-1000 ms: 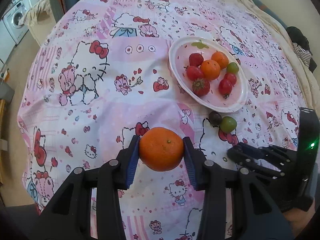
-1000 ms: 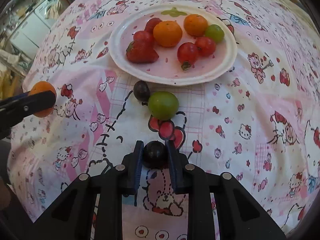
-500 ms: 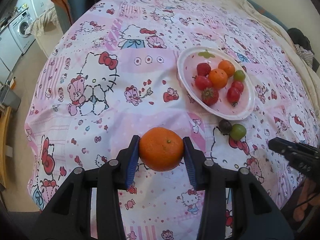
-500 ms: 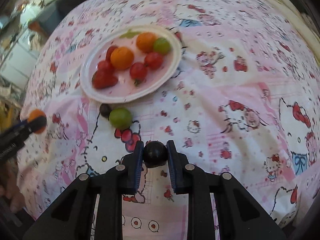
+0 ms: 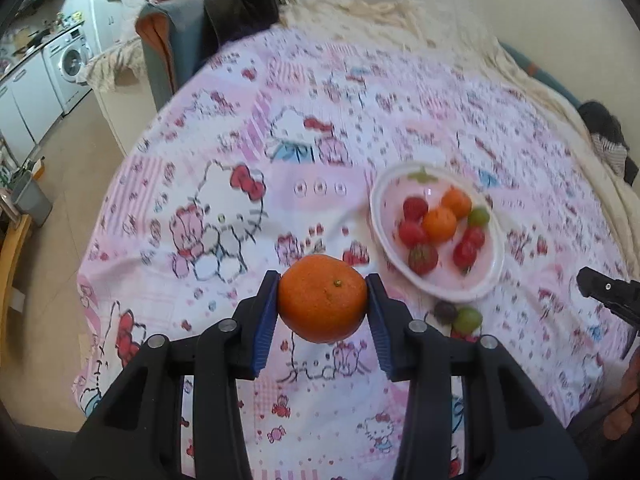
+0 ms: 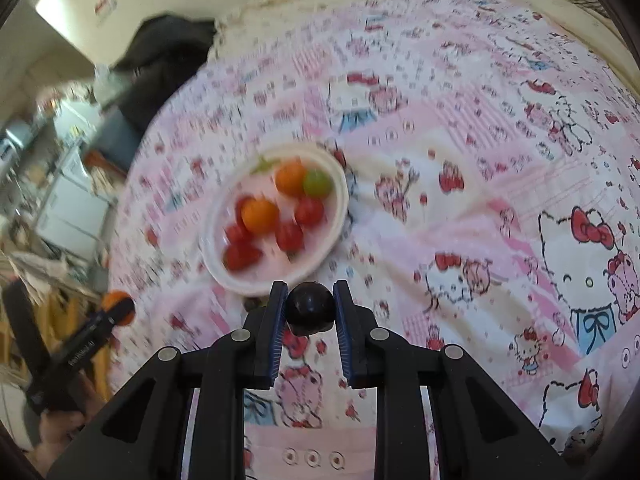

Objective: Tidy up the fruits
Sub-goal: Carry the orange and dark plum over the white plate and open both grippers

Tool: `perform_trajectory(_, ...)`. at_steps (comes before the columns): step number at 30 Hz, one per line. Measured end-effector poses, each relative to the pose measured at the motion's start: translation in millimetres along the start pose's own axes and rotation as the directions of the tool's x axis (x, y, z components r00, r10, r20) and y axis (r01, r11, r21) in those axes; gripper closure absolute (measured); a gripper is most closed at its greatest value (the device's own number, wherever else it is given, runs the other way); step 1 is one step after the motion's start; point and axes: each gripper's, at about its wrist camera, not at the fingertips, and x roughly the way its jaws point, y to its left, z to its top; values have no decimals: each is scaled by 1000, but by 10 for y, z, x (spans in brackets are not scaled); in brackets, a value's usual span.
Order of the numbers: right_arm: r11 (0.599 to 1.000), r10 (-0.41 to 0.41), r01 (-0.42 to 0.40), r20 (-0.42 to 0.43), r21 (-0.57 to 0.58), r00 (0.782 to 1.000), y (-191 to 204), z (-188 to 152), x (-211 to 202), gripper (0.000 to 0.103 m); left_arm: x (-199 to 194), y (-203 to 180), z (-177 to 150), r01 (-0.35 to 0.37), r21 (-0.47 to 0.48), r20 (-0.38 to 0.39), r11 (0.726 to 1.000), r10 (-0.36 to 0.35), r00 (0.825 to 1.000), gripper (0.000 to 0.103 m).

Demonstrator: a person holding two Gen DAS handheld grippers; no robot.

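Note:
My left gripper [image 5: 322, 307] is shut on a large orange tangerine [image 5: 322, 302], held high above the pink cartoon-print cloth [image 5: 240, 168]. My right gripper [image 6: 310, 307] is shut on a dark grape [image 6: 310, 312], also held above the cloth. A white plate [image 5: 382, 224] holds two small oranges, red fruits, a strawberry and a green grape; it also shows in the right wrist view [image 6: 340, 200]. A dark grape [image 5: 445, 310] and a green grape [image 5: 467, 319] lie on the cloth just in front of the plate. The right gripper's tip [image 5: 600, 290] shows at the far right.
The cloth covers a bed; a cream blanket [image 5: 380, 12] lies at its far edge. A chair with dark clothes [image 5: 224, 4] stands behind it. A washing machine [image 5: 70, 60] and cabinets are at far left, with floor [image 5: 60, 184] beside the bed.
Both grippers have risen and pulled back from the cloth, each keeping its fruit. The plate looks smaller and farther. The right gripper's view has swung round.

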Motion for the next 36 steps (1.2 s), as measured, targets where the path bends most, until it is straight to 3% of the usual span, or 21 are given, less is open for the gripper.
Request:
perform_trajectory(3, 999, 41, -42, 65, 11, 997, 24, 108, -132, 79, -45, 14, 81, 78, -38, -7, 996, -79, 997, 65)
perform_trajectory(8, 994, 107, -109, 109, 5, 988, 65, 275, -210, 79, -157, -124, 232, 84, 10, 39, 996, -85, 996, 65)
perform_trajectory(15, 971, 230, -235, 99, 47, 968, 42, 538, -31, 79, -33, -447, 478, 111, 109, 42, 988, -116, 992, 65)
perform_trajectory(27, 982, 184, -185, -32, -22, 982, 199, 754, 608, 79, 515, -772, 670, 88, 218, -19, 972, -85, 996, 65)
perform_trajectory(36, 990, 124, -132, -130, -52, 984, 254, 755, 1095, 78, 1059, -870, 816, 59, 236, -61, 970, -46, 997, 65)
